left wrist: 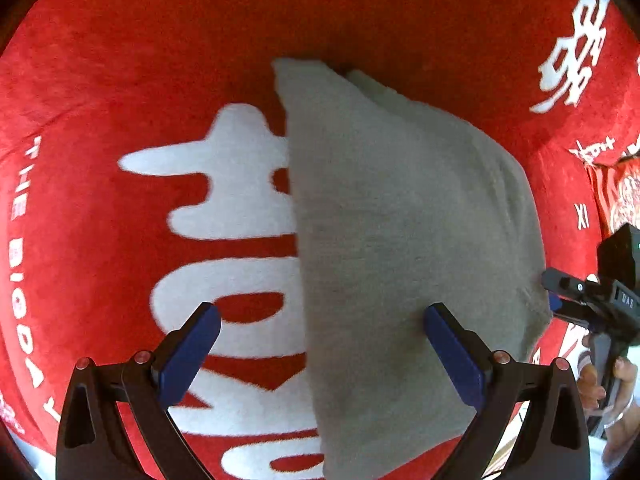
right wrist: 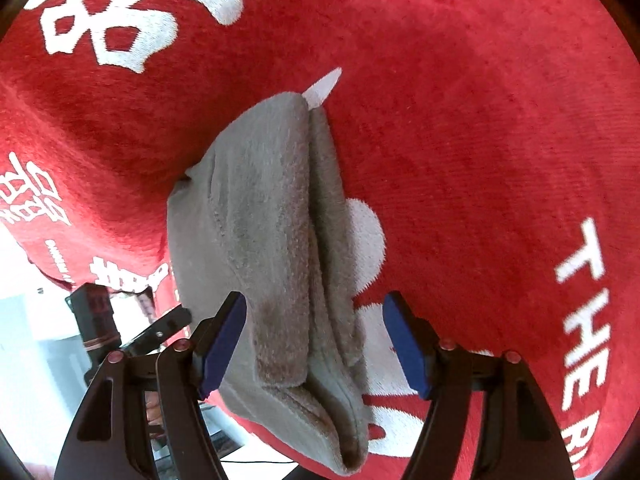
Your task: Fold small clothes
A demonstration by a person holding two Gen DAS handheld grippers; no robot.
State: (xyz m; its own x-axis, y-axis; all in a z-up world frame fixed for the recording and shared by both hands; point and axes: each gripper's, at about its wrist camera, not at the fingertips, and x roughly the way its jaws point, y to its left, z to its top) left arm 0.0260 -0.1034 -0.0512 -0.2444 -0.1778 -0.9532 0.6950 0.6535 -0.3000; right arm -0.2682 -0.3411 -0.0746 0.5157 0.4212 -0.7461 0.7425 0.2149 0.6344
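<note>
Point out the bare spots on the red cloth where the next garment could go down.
Free: the plain red cloth beyond and right of the grey garment, up to the "THE" lettering; also the stretch left of the garment, over the big white characters. Crowded: the near edge, where both open grippers straddle the garment.

Red plush cloth [left wrist: 360,8] carries white print: left wrist view shows "THE BIGDAY"-like lettering at 9 o'clock, only "THE" and "BIG" sure; "XI" at 3 o'clock; large white Chinese characters at centre-left and 1 o'clock, not readable to me. Right wrist view: "THE" at 3 o'clock, then "RI", cut off. The other gripper [left wrist: 554,302] body reads "DAS".
</note>
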